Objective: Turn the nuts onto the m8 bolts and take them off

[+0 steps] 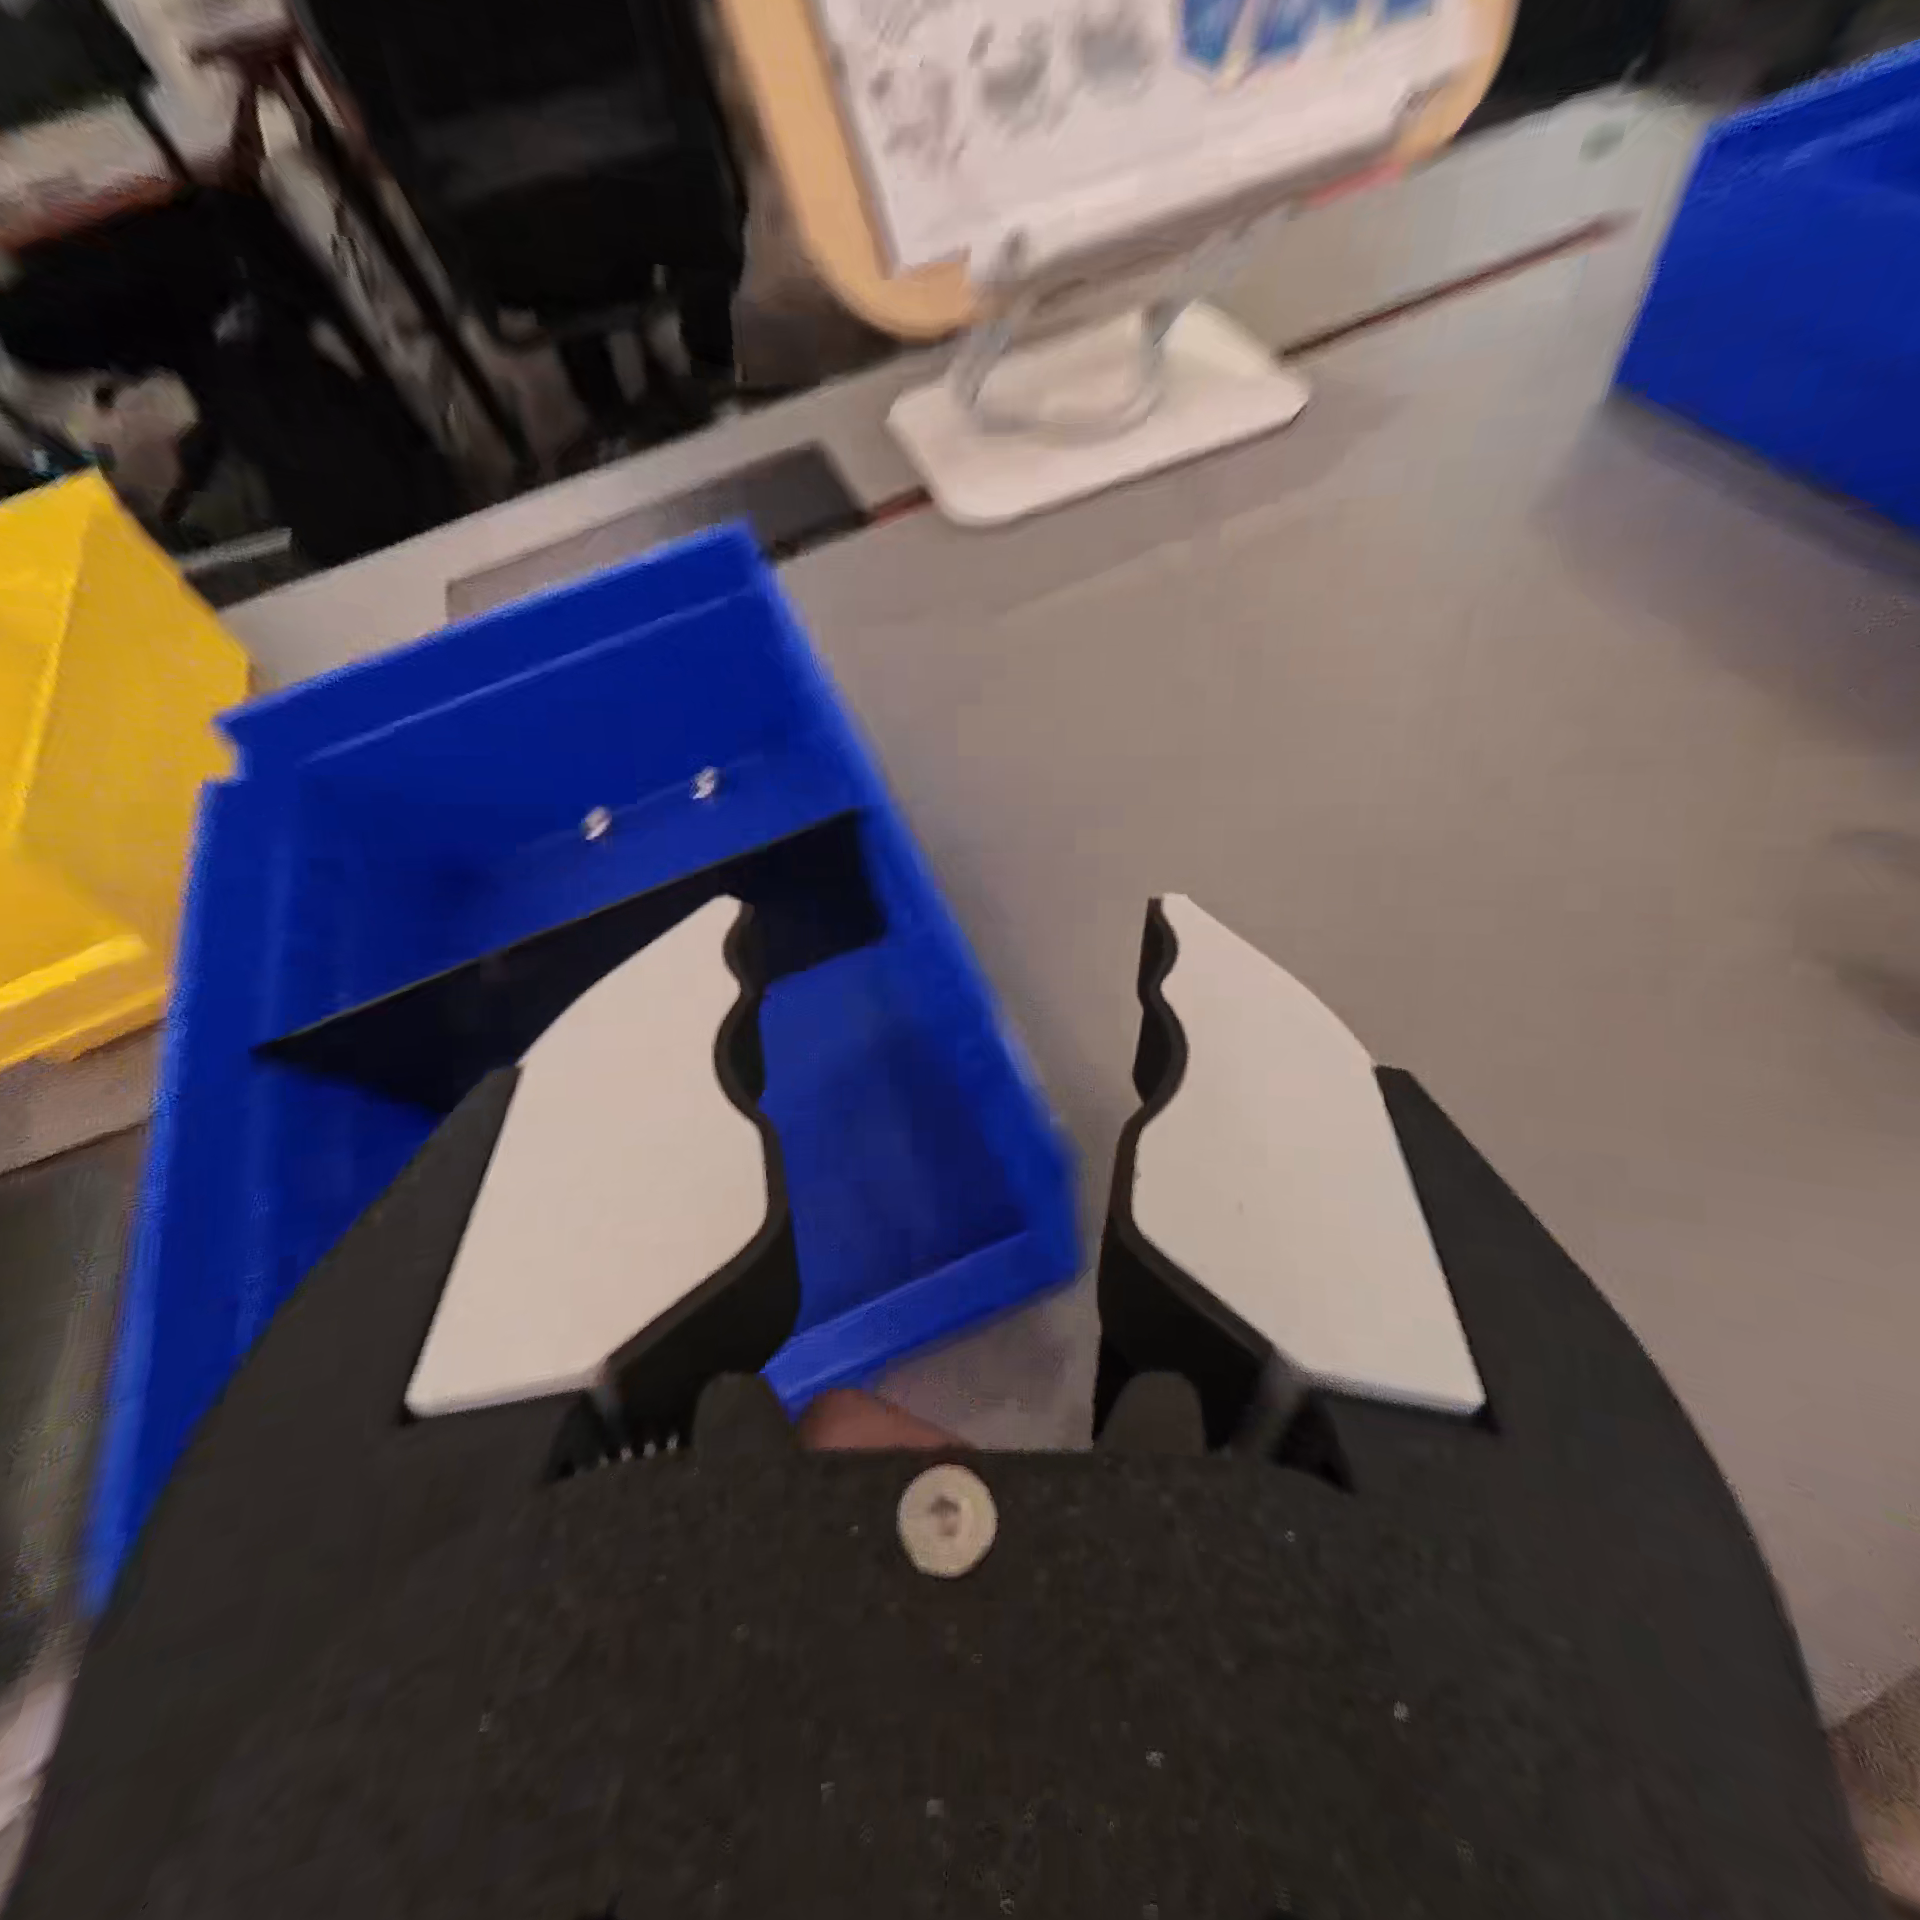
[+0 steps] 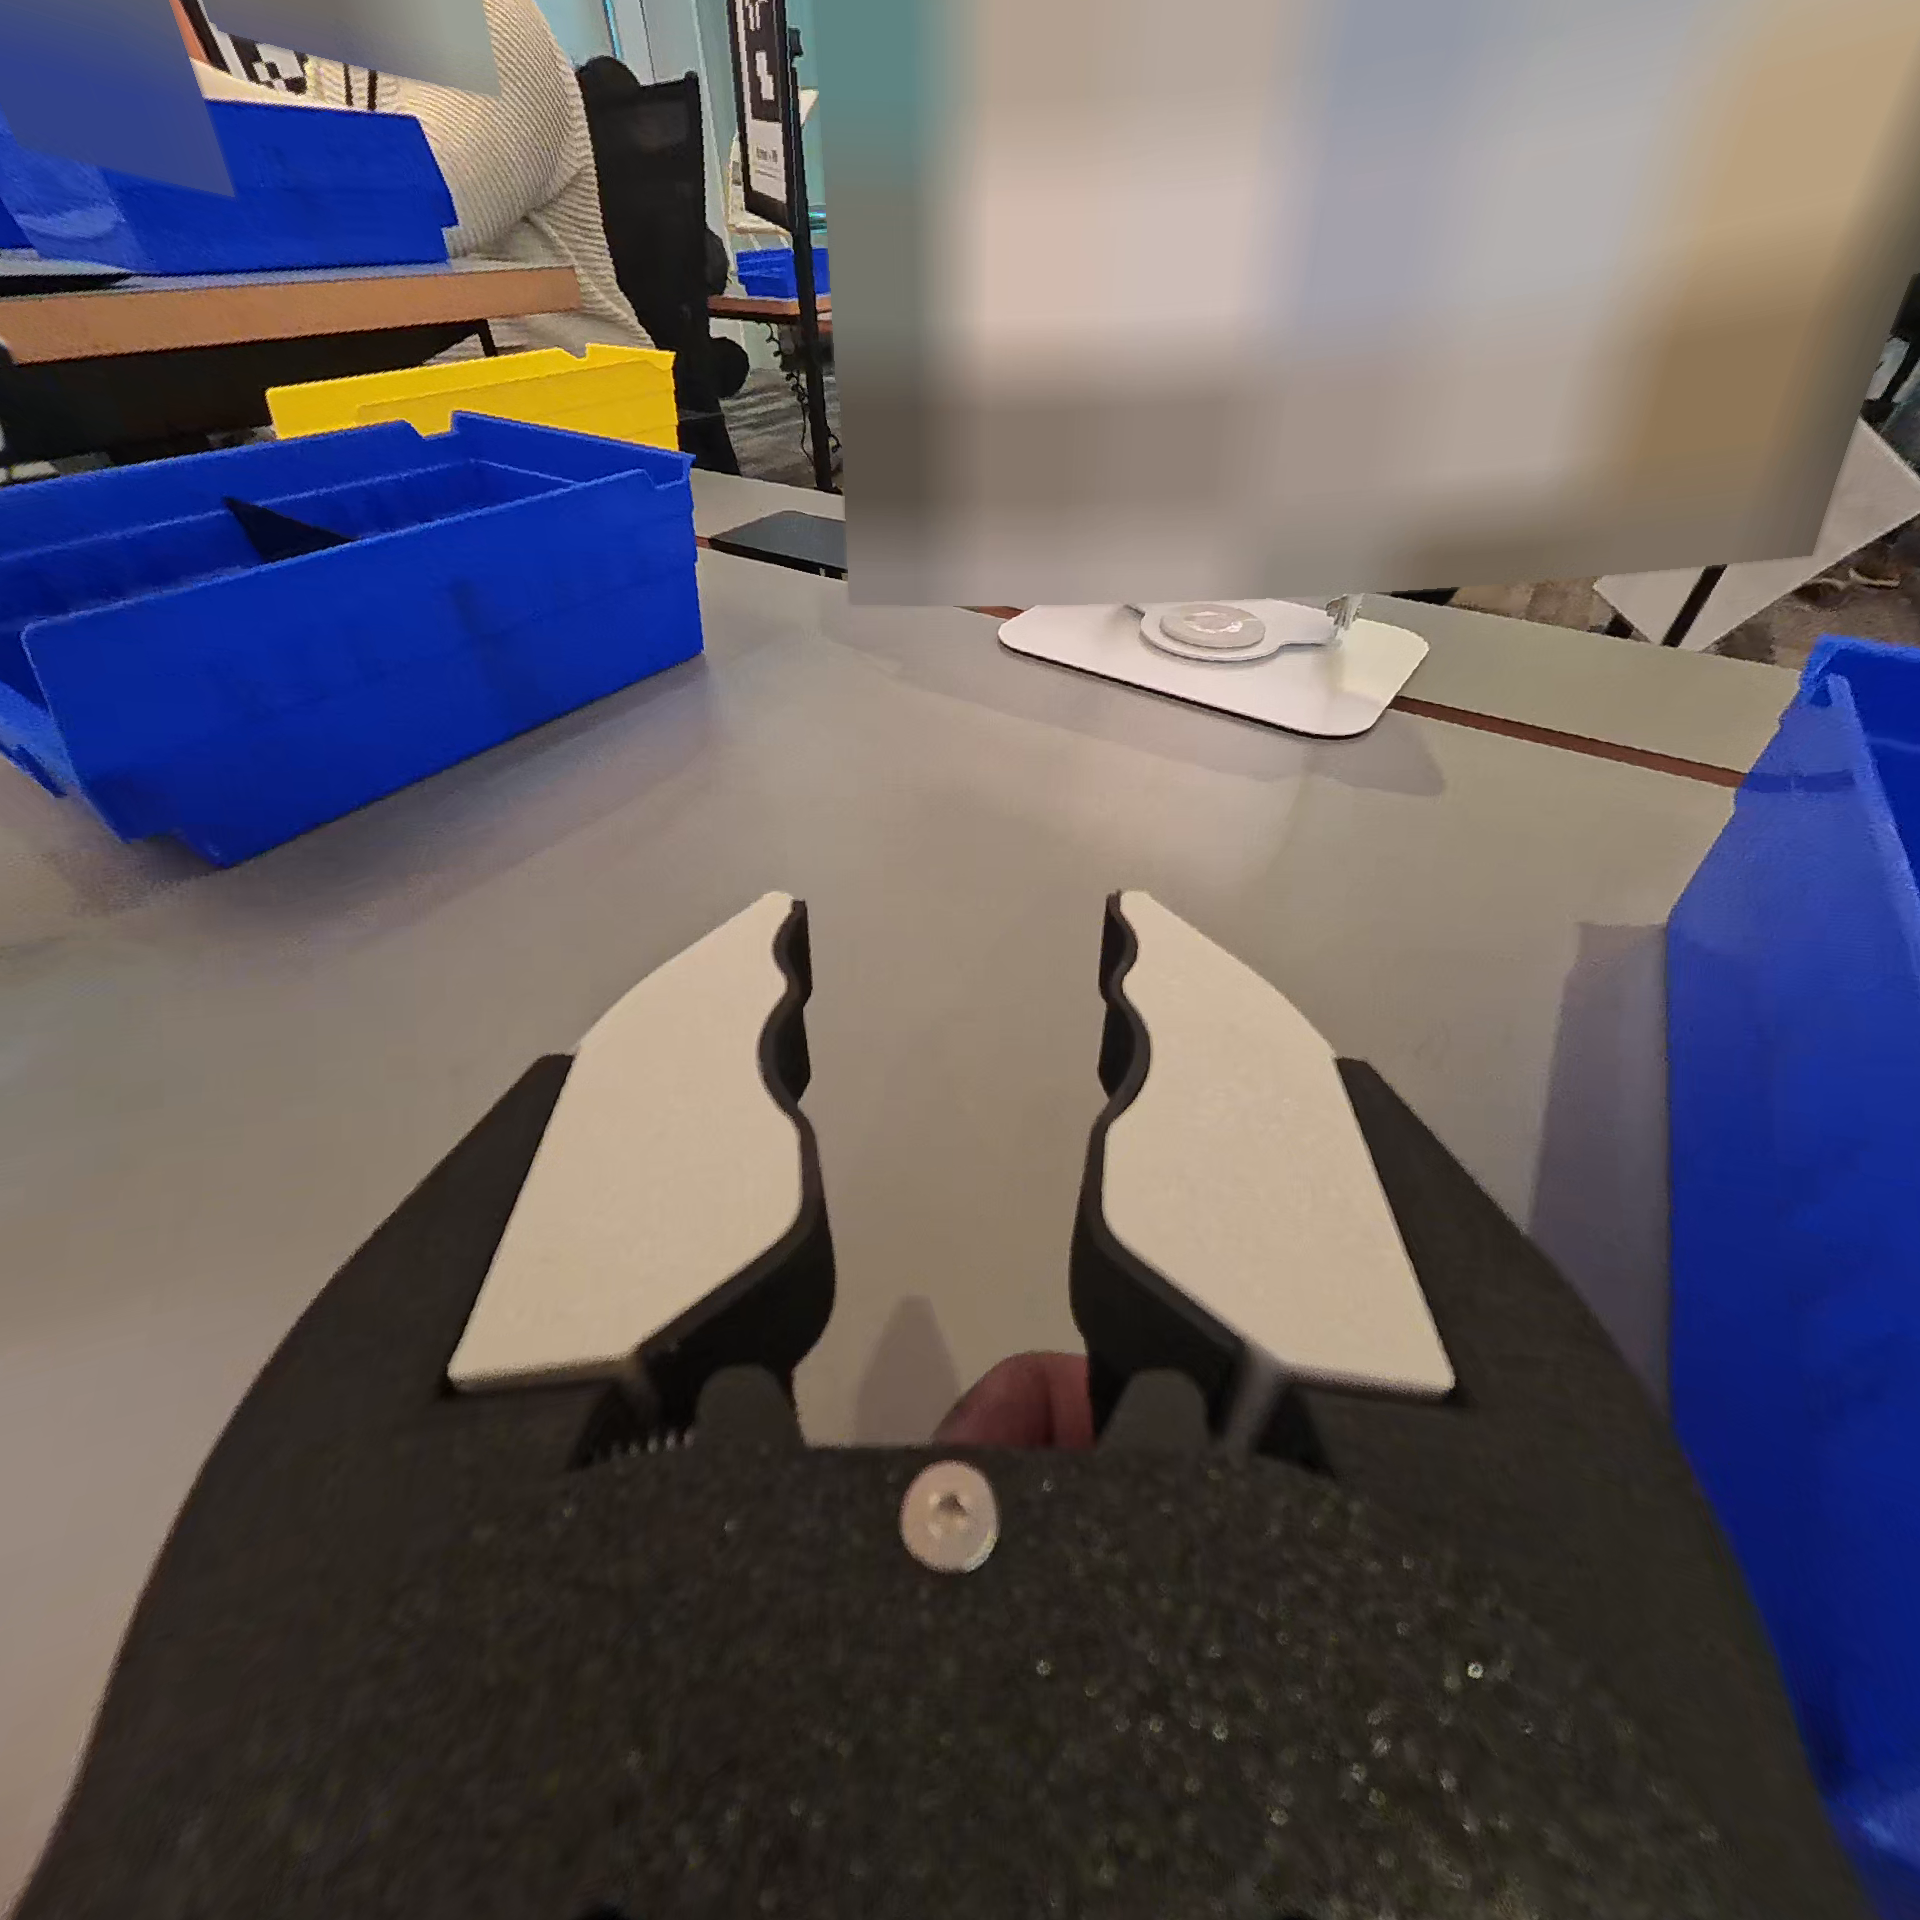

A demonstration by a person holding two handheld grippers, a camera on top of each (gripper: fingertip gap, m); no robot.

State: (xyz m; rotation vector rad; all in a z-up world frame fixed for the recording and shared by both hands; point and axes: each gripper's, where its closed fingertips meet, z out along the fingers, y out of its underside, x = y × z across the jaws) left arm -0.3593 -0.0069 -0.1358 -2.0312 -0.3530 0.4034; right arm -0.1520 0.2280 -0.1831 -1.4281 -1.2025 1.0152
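While both tools are held above the smooth grey tabletop [image 2: 935,810], neither has anything in it. The left gripper [image 1: 948,914], black-bodied with pale grey finger plates, has its jaws spread wide apart and hangs over the near end of an open blue plastic parts bin [image 1: 935,1039]; its left finger [image 1: 623,1143] lies across the bin's interior and its right finger [image 1: 1278,1143] is out over bare table just beside the bin's right wall. A dark divider panel [image 1: 582,977] crosses the bin, and in the far compartment behind it sit two small shiny metal pieces [image 1: 649,805], side by side near the back wall. They are too small and blurred to say whether they are nuts or bolts. The left wrist view is smeared throughout.

To the left of that bin stands a yellow plastic bin [image 1: 94,769], close beside it. Further back on the table is a flat white stand base [image 1: 1101,416] carrying a tilted board.

The right gripper [image 2: 954,914], same build, also has its jaws well apart and empty, pointing over open table towards the white base. A second blue plastic bin [image 2: 1808,1143] rises just beside its right finger [image 2: 1257,1143]. A fingertip [image 2: 1023,1403] shows under the gripper's body.
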